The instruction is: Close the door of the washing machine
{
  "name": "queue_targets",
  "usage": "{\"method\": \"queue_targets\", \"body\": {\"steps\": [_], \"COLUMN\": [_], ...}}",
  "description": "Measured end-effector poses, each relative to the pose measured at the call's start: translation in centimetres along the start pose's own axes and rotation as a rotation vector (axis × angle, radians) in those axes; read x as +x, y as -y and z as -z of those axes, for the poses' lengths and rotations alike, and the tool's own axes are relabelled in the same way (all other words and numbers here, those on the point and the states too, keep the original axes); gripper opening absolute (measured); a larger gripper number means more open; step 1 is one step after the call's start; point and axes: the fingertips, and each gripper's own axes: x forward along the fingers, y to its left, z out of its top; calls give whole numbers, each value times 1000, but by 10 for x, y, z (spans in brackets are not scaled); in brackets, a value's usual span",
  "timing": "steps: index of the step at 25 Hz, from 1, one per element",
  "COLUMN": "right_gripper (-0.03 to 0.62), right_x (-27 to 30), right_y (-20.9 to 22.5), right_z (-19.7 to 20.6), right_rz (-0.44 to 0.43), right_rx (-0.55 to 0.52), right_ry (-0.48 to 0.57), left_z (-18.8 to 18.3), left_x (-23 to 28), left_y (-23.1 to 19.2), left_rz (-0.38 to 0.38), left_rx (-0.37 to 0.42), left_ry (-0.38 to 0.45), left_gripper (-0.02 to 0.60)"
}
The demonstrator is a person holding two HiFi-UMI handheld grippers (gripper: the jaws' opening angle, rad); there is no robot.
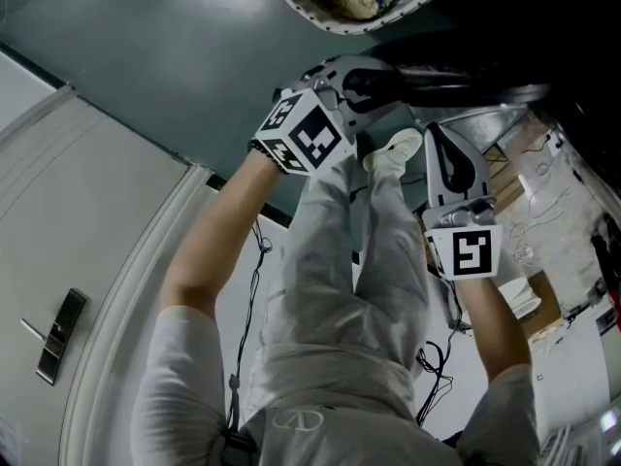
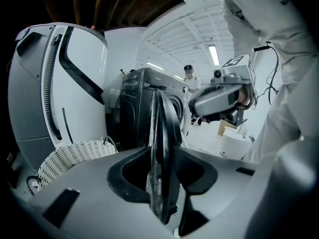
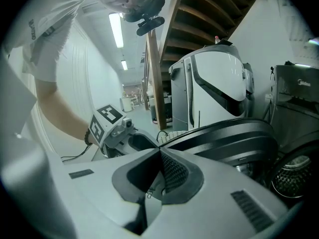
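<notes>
The washing machine's dark round door [image 2: 162, 114] stands open and shows edge-on in the left gripper view. Its rim lies between the jaws of my left gripper [image 2: 162, 151], which stand apart, with a little room on either side of the rim. In the head view that gripper [image 1: 380, 83] reaches to the door's dark edge [image 1: 466, 90]. My right gripper [image 3: 159, 152] is shut on nothing and hangs just beside the door's curved face [image 3: 234, 142]; the head view has it [image 1: 439, 134] to the right of the left one. The drum [image 3: 291, 171] shows behind the door.
A tall white appliance [image 2: 60, 83] stands left of the dark washing machine [image 2: 139, 101], with a white wicker basket [image 2: 75, 156] at its foot. The basket, with laundry in it, also shows in the head view [image 1: 335, 16]. A person [image 2: 189, 81] stands far off. Cables lie on the floor [image 1: 437, 367].
</notes>
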Motion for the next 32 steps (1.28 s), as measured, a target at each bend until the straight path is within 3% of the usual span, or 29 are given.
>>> {"method": "queue_targets", "body": {"steps": [12,22,32], "right_gripper": [11,11,11], "right_x": [-4,-26,-65], "right_y": [3,13,24], "right_z": [8,22,48], "right_rz": [15,72,159], "right_rx": [14,31,71], "right_ry": [-5,-23,-48], "left_z": [0,0,0], "left_x": [3,6,19], "left_y": [2,20,68], "left_rz": [35,-12,-101], "left_rx": [5,-27,-105], "left_ry": [0,-15,-43], "left_gripper": [94,86,87]}}
